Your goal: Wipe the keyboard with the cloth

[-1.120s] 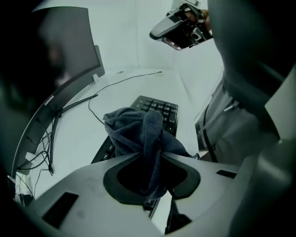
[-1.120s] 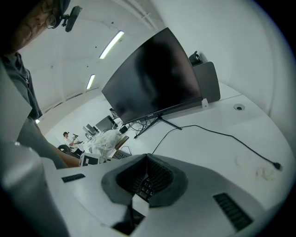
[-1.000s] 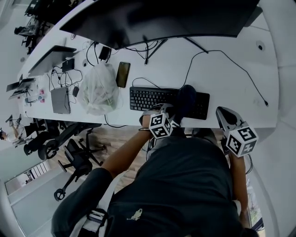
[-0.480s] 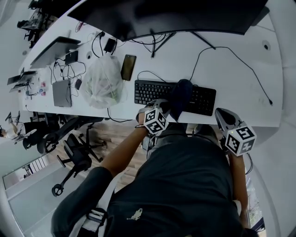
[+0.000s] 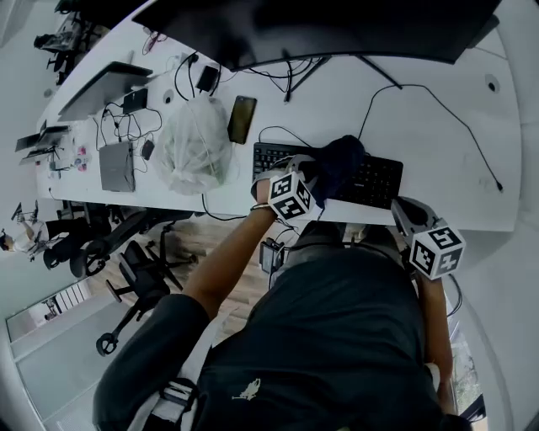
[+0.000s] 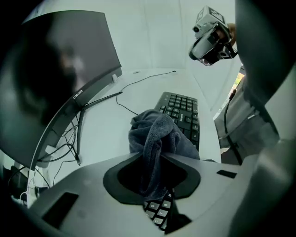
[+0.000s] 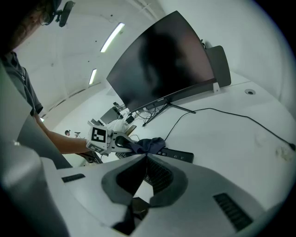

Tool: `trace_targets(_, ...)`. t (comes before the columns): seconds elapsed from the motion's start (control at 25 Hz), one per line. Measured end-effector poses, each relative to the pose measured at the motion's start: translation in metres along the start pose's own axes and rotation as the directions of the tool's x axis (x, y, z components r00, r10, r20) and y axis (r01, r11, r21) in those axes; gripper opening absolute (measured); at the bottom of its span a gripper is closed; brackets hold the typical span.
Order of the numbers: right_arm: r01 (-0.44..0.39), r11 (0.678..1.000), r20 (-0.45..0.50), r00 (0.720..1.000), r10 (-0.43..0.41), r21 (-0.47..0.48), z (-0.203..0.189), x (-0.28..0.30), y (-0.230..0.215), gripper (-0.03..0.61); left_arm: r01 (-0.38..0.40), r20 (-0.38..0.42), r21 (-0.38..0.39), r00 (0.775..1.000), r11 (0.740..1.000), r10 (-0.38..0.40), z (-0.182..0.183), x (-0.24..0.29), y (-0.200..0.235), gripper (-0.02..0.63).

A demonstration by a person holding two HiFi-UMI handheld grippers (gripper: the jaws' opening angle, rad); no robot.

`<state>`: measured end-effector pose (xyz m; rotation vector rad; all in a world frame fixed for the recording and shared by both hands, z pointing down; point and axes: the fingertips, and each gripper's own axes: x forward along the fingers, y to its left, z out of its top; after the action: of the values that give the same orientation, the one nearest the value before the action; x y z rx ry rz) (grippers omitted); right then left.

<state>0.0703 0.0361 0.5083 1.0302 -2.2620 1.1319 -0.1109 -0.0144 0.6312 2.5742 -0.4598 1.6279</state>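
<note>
A black keyboard lies near the front edge of the white desk. A dark grey cloth is bunched on its middle keys. My left gripper is shut on that cloth, which hangs out between the jaws in the left gripper view, cloth over keyboard. My right gripper hovers at the desk edge just off the keyboard's right end, shut with nothing in it. The right gripper view shows the left gripper, the cloth and the keyboard.
A wide curved monitor stands behind the keyboard, its cable running right. Left of the keyboard lie a phone, a clear plastic bag, a grey box and a laptop. An office chair stands beside the desk.
The left gripper has pushed the cloth across the keyboard, farther from the person. The right gripper has come closer to the keyboard's right end.
</note>
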Motion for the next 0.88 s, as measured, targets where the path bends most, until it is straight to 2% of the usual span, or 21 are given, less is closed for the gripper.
trace_targets(0.12,-0.001,1.000,-0.002,1.000,0.001,0.005,-0.002,0.005,0.003,0.009,0.024,-0.014,-0.010,1.000,1.000,-0.024,-0.011,0.003,-0.009,0.081)
trace_targets(0.28,0.009,1.000,-0.005,1.000,-0.009,0.014,0.001,0.007,0.001,0.009,0.056,0.001,-0.042,0.998,0.998,-0.056,-0.022,-0.002,-0.048,0.081)
trace_targets(0.44,0.016,1.000,-0.016,1.000,-0.015,0.021,0.000,0.011,-0.002,0.009,0.127,-0.011,0.001,0.992,0.992,-0.127,-0.023,-0.004,-0.080,0.081)
trace_targets(0.56,0.003,1.000,-0.025,1.000,-0.002,0.014,0.003,0.019,0.000,0.009,0.125,-0.005,0.023,0.992,0.992,-0.125,-0.011,0.002,-0.068,0.081)
trace_targets(0.72,-0.016,1.000,-0.038,0.999,0.016,0.005,0.005,0.026,0.004,0.009,0.069,0.038,0.041,0.997,0.997,-0.070,0.018,0.006,-0.031,0.081)
trace_targets(0.88,-0.014,1.000,-0.051,0.999,0.015,0.015,-0.002,0.028,0.000,0.009,0.056,0.046,-0.011,0.997,0.998,-0.056,0.015,0.013,-0.019,0.081)
